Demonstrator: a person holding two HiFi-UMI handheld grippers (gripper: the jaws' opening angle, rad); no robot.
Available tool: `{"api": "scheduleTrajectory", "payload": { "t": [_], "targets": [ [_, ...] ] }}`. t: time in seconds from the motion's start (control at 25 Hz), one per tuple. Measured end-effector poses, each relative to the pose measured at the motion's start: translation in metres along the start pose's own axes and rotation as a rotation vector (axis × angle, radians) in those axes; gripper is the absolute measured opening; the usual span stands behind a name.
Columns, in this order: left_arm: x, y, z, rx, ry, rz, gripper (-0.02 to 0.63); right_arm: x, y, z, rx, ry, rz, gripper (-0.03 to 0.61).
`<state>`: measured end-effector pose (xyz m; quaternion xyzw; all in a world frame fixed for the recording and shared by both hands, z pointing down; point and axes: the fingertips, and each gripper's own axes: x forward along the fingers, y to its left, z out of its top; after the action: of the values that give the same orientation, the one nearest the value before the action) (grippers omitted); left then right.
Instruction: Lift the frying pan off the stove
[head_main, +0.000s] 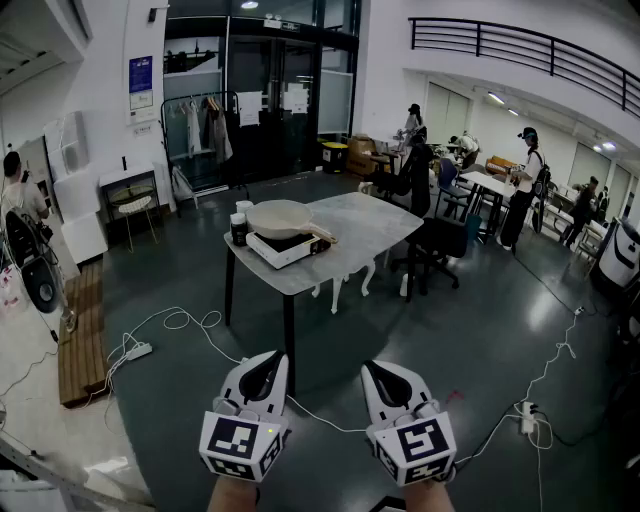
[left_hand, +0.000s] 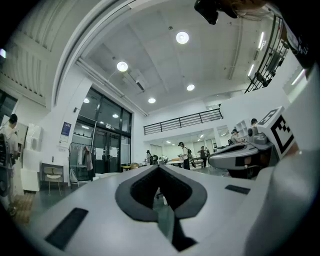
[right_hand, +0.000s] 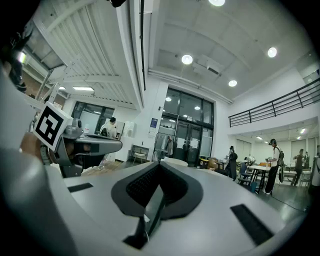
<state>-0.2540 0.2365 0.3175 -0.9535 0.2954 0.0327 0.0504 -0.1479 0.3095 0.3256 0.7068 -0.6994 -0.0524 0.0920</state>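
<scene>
L gripper (head_main: 266, 365) & R gripper (head_main: 385, 375) both clenched, nothing betw jaws, held level. Frying pan (head_main: 282, 217) sits well ahead of both on stove (head_main: 290, 248), prob a portable one, atop table (head_main: 350, 255).

Open floor (head_main: 450, 330); cups (head_main: 240, 225) beside pan (head_main: 280, 217)

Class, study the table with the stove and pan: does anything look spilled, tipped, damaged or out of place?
Nothing stands out on the table: the frying pan sits flat on the stove, two cups upright beside it, no spill visible. Only the white cables looping loose across the floor look untidy.
</scene>
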Motion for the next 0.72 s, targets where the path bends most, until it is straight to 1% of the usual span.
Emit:
{"api": "scheduleTrajectory", "payload": {
  "t": [0.32, 0.48, 0.6, 0.72],
  "targets": [
    [0.005, -0.026, -0.004, -0.01, 0.001, 0.045, 0.011, -0.012, -0.02, -0.016, -0.006, 0.012, 0.032, 0.025],
    [0.009, -0.032, -0.017, -0.03, 0.014, 0.065, 0.011, -0.012, -0.017, -0.024, 0.029, -0.009, 0.076, 0.025],
    [0.02, -0.034, -0.022, -0.024, 0.024, 0.053, 0.011, -0.007, -0.022, -0.03, 0.023, -0.006, 0.074, 0.025],
    [0.034, -0.033, -0.02, -0.008, 0.02, 0.036, 0.011, 0.003, -0.031, -0.033, 0.049, -0.011, 0.067, 0.025]
  ]
}}
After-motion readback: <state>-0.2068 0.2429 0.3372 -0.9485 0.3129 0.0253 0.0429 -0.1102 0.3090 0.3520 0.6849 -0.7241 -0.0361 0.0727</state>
